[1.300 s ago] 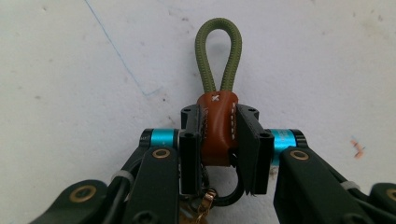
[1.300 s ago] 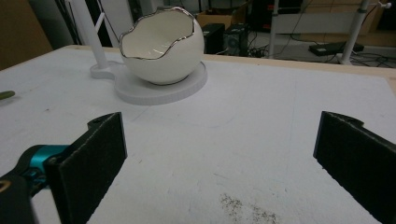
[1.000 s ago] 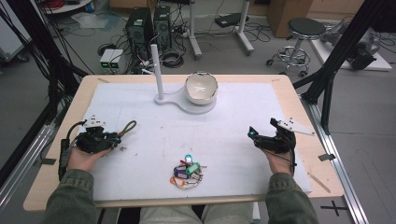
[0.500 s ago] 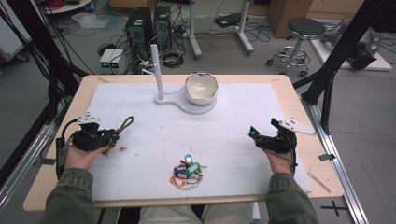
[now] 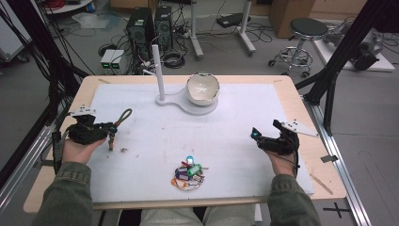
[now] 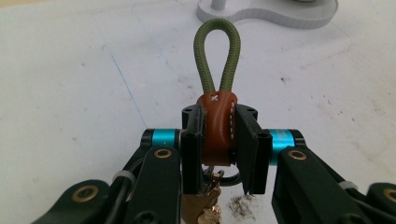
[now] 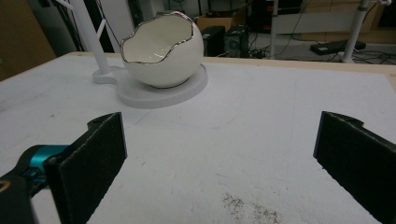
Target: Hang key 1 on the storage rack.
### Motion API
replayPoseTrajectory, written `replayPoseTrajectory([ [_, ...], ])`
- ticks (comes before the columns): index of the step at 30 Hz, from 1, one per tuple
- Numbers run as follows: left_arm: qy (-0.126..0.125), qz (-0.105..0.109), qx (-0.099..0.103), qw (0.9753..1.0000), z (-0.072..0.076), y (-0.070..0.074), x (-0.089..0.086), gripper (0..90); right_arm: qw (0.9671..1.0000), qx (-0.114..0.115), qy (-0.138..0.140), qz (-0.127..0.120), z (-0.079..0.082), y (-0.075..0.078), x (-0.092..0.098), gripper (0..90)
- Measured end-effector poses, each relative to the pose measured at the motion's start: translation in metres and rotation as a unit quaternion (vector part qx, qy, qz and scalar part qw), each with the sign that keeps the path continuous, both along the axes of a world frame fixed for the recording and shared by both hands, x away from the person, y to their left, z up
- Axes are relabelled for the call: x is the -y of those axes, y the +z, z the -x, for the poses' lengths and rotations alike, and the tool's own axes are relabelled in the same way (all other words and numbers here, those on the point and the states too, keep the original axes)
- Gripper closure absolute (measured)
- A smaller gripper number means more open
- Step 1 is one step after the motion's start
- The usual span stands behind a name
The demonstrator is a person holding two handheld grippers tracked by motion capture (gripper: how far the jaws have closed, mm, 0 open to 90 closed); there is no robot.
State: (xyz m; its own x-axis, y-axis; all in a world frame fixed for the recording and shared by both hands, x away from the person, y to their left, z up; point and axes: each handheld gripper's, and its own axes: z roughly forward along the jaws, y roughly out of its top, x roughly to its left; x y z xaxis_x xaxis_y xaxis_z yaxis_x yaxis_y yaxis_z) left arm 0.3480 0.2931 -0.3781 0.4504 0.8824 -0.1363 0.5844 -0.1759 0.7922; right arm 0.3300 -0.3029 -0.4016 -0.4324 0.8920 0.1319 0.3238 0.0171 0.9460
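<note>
Left gripper [image 6: 219,154] clamped on keychain [image 6: 215,126], right gripper [image 7: 219,158] wide open at four o'clock — could slip out, gripped by leather alone.

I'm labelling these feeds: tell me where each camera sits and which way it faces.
High view: above the person's side, looking forward and down on the table; both forearms show.
Left gripper view: rides the left claw, facing its jaws shut on a keychain.
Right gripper view: rides the right claw, jaws apart, facing the egg-shaped bowl.
Shared: the bowl's white stand.
</note>
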Motion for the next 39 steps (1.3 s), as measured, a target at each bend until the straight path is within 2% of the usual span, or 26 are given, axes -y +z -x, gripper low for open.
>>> replayPoseTrajectory([
  [3,0.004,-0.003,-0.003,1.0000,-0.004,0.007,-0.001,72.9,1.0000,0.000,-0.001,-0.001,0.000,0.000,0.000,1.7],
  [15,0.010,-0.004,0.009,0.9999,-0.025,0.035,0.006,72.8,1.0000,0.000,0.000,-0.001,0.000,0.000,0.001,1.7],
  [29,0.003,-0.016,0.011,0.9998,-0.045,0.055,0.022,72.8,1.0000,0.001,-0.001,0.001,0.001,-0.001,0.000,1.6],
  [33,0.006,-0.020,0.012,0.9997,-0.051,0.062,0.025,72.8,1.0000,0.003,-0.002,-0.001,0.003,0.000,0.001,1.7],
  [36,0.011,-0.013,0.013,0.9998,-0.057,0.065,0.026,72.8,1.0000,0.004,-0.004,-0.008,0.005,0.000,0.001,1.6],
  [39,0.014,-0.019,0.011,0.9997,-0.062,0.068,0.028,72.9,0.9999,0.005,-0.003,-0.009,0.006,0.000,0.003,1.7],
])
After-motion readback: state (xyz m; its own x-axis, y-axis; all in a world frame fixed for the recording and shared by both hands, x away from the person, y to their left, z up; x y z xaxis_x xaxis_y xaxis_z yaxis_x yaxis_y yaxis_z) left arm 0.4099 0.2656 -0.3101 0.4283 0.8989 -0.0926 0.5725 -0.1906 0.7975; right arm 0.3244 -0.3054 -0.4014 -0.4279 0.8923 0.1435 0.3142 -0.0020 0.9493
